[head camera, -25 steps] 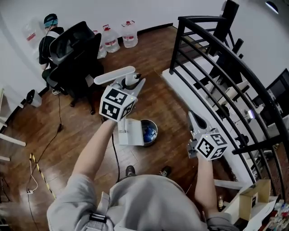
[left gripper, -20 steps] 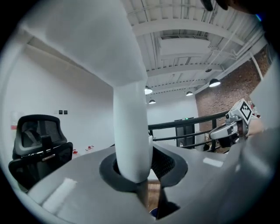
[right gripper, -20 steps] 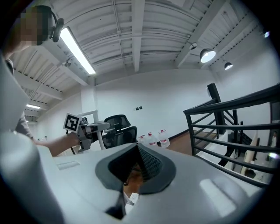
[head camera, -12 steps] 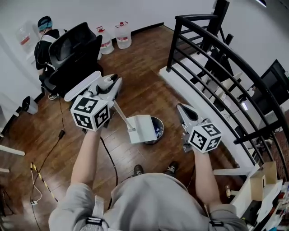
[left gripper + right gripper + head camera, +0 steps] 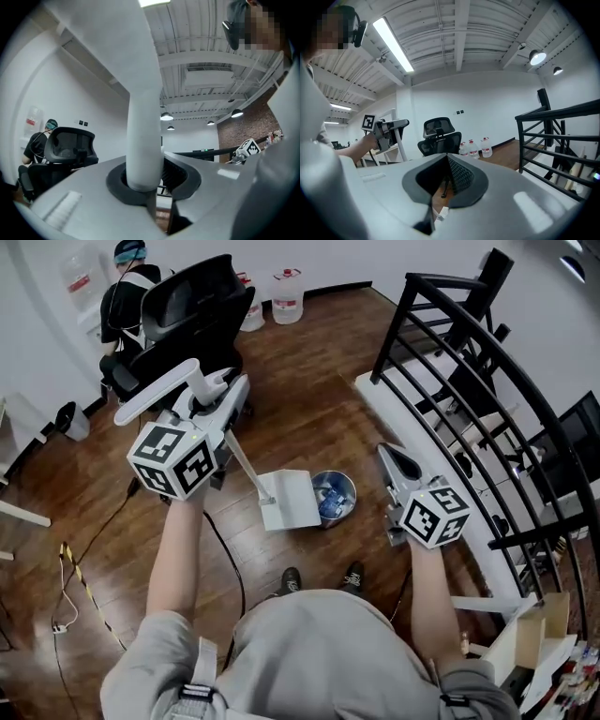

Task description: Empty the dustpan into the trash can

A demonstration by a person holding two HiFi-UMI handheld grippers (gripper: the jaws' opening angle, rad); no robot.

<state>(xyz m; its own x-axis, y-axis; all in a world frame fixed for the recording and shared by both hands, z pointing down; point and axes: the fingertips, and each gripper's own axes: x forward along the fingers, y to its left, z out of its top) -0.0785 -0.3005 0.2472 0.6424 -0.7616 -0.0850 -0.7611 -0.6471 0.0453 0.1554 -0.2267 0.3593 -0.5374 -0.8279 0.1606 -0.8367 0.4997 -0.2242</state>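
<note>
White plastic, the dustpan [image 5: 289, 500] hangs on its long handle [image 5: 246, 463], with the pan right at the left rim of the round trash can [image 5: 353, 495]. The can stands on the wooden floor [image 5: 309, 399] with blue scraps inside. Only the head view shows this. The left gripper [image 5: 217, 397] clamps the handle near its top, and its own view shows just that white shaft pinched between the jaws. The right gripper [image 5: 394, 457] is closed on nothing. Its view takes in the black office chair [image 5: 192, 310], the water bottles [image 5: 286, 282] and the black railing [image 5: 469, 352].
</note>
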